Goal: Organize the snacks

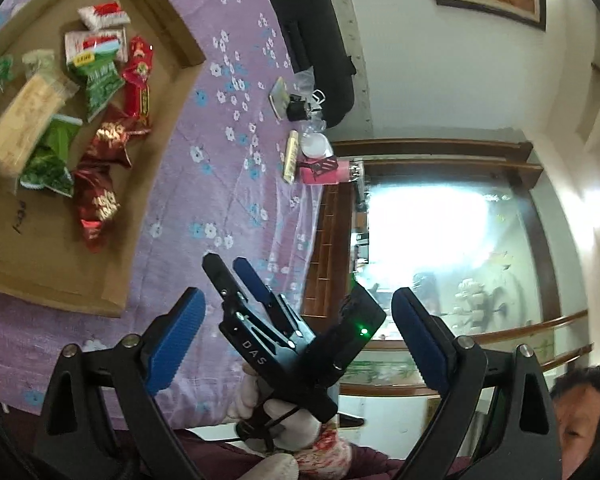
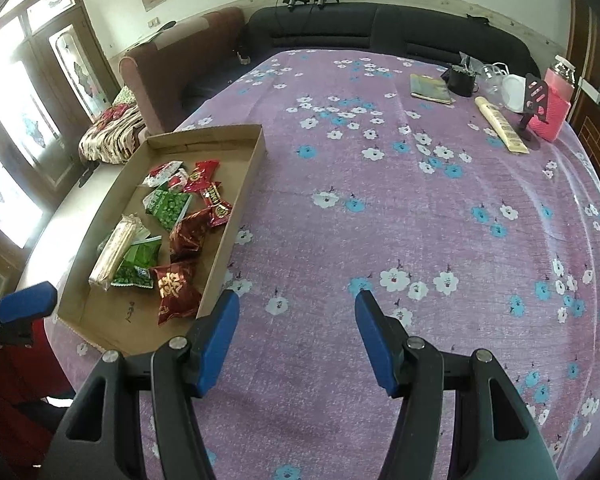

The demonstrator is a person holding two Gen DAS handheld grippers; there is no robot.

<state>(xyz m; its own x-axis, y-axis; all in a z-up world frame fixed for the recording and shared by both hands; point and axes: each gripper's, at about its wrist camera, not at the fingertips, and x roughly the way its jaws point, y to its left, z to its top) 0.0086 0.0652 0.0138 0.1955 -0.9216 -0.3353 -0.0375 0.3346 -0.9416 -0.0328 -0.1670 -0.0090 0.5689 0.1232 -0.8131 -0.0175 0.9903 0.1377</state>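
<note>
A shallow cardboard tray point(image 2: 243, 184) lies on the purple flowered cloth and holds several snack packets: red ones point(image 2: 175, 288), green ones point(image 2: 167, 204) and a long pale bar point(image 2: 113, 250). The tray point(image 1: 167, 92) and its snacks point(image 1: 99, 200) also show in the left wrist view. My left gripper point(image 1: 295, 312) is open and empty, raised beside the tray. My right gripper point(image 2: 295, 316) is open and empty over bare cloth, to the right of the tray's near corner; it shows in the left wrist view point(image 1: 231, 268), held by a white-gloved hand.
At the table's far right corner stand a pink box point(image 2: 552, 108), a black holder point(image 2: 534, 100), a pale long packet point(image 2: 500, 130), a booklet point(image 2: 430, 88) and a black cup point(image 2: 462, 78). A dark sofa point(image 2: 380, 24) runs behind the table.
</note>
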